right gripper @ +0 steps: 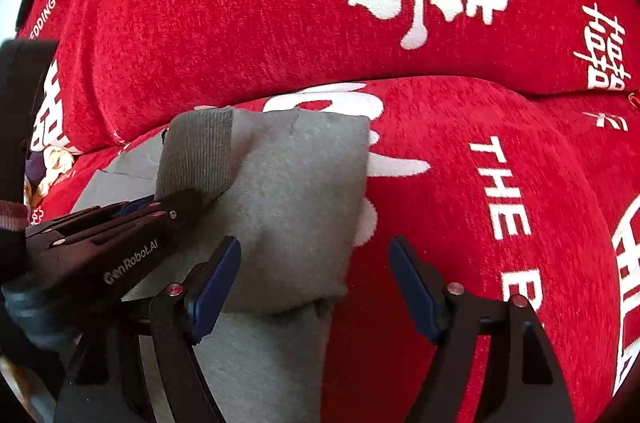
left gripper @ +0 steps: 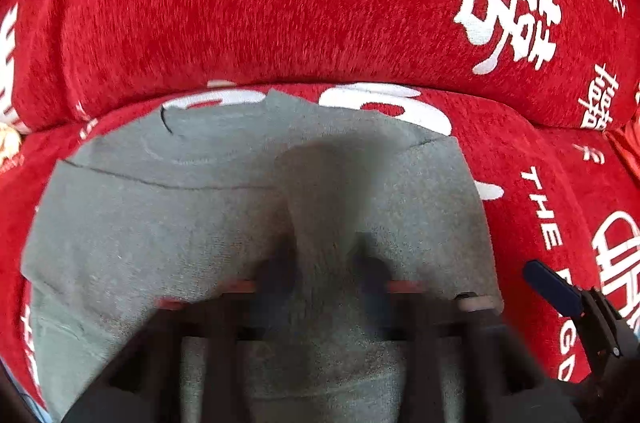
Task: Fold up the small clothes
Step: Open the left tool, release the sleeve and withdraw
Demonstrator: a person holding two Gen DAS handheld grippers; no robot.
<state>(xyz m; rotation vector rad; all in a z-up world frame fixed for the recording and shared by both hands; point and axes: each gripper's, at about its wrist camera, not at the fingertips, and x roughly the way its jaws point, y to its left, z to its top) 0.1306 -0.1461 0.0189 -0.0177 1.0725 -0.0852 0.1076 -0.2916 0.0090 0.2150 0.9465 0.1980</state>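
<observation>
A grey garment [left gripper: 180,223] lies on a red seat cover [left gripper: 540,151] printed with white characters. My left gripper [left gripper: 324,271] points down at it, its blurred fingers [left gripper: 276,275] standing apart with a raised ridge of grey cloth between them. In the right wrist view the left gripper [right gripper: 180,205] comes in from the left, and a ribbed grey cuff [right gripper: 196,155] stands up at its tip. My right gripper [right gripper: 316,263] is open over the grey garment's [right gripper: 300,183] right edge. Its left pad [right gripper: 218,287] is over the cloth and its right pad over the red cover, with nothing gripped.
The red back cushion [left gripper: 280,3] rises right behind the garment. A patterned item [right gripper: 56,159] is tucked at the seat's left end. A dark sleeve with a maroon cuff [right gripper: 12,217] reaches in from the left. Bare red seat cover [right gripper: 480,183] extends to the right.
</observation>
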